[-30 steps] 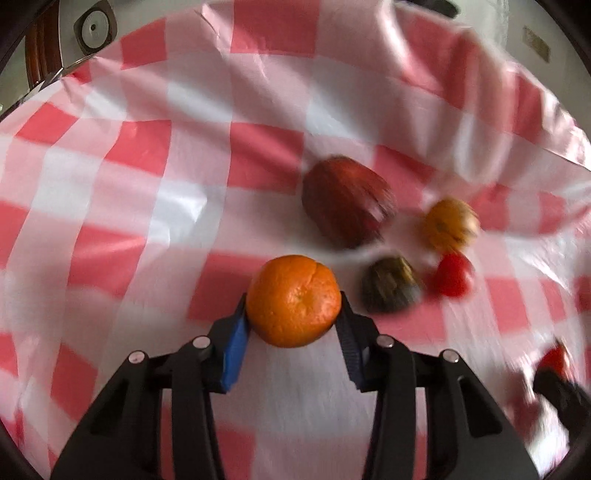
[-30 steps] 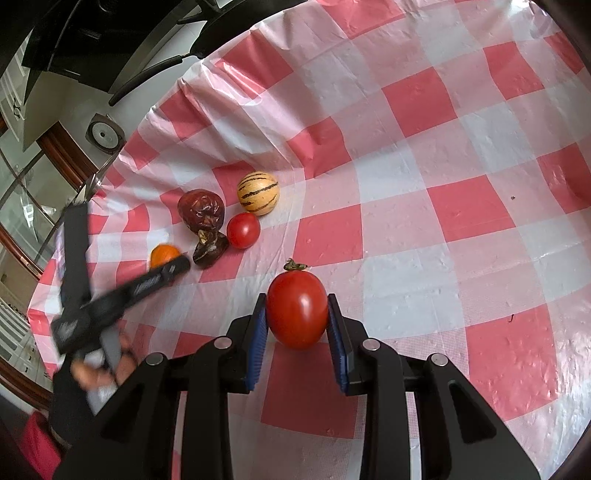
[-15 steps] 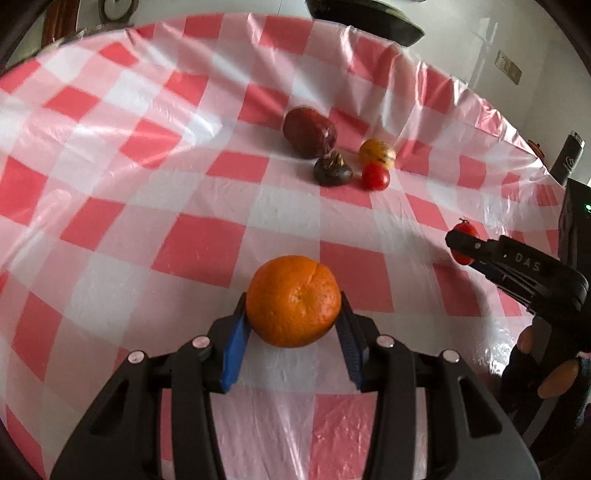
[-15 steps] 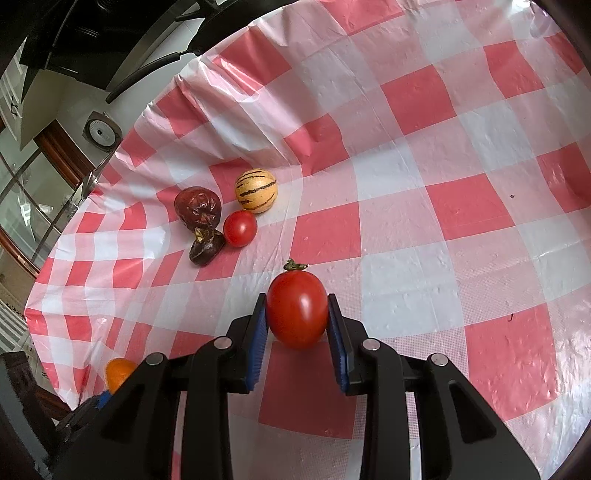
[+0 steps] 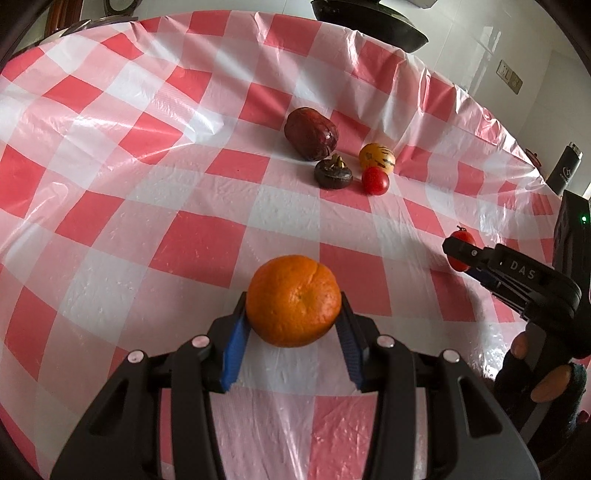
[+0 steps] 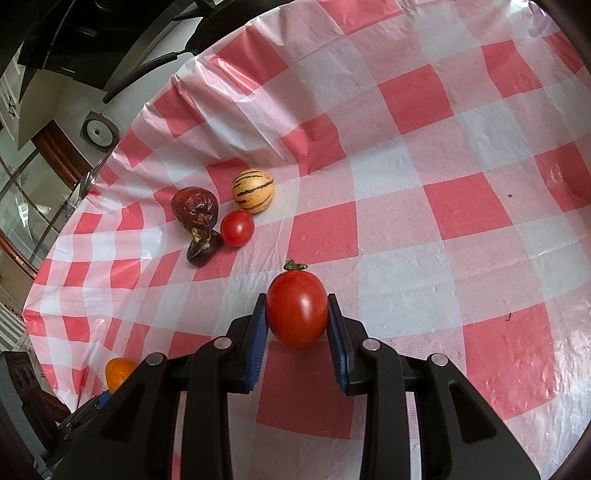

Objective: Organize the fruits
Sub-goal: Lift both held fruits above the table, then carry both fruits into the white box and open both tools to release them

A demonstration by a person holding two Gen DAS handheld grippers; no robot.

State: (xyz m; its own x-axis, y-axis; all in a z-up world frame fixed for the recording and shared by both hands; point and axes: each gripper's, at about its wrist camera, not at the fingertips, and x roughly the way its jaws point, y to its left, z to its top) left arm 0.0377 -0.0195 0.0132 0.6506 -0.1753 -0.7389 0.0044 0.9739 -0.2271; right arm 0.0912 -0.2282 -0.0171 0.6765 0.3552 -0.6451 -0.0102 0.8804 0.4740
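Observation:
My left gripper (image 5: 293, 315) is shut on an orange (image 5: 293, 301), held above the red-and-white checked tablecloth (image 5: 192, 251). My right gripper (image 6: 297, 317) is shut on an oval red tomato (image 6: 297, 310) with a green stem. The right gripper (image 5: 461, 254) also shows at the right of the left wrist view, the tomato (image 5: 463, 238) peeking between its fingers. Farther back lies a cluster: a dark red wrinkled fruit (image 5: 311, 133), a dark brown fruit (image 5: 332, 175), a striped yellow fruit (image 5: 376, 158) and a small red tomato (image 5: 375, 181). The orange (image 6: 118, 373) is visible at the lower left of the right wrist view.
The tablecloth (image 6: 443, 206) hangs over the table edge at the back. A dark bowl-shaped object (image 5: 369, 20) sits beyond the far edge. A dark bottle (image 5: 565, 166) stands at the right. A person's gloved hand (image 5: 543, 373) holds the right gripper's handle.
The left gripper pulled back from the fruit cluster with the orange; the cluster now looks smaller and farther off. The right gripper and its tomato stayed still.

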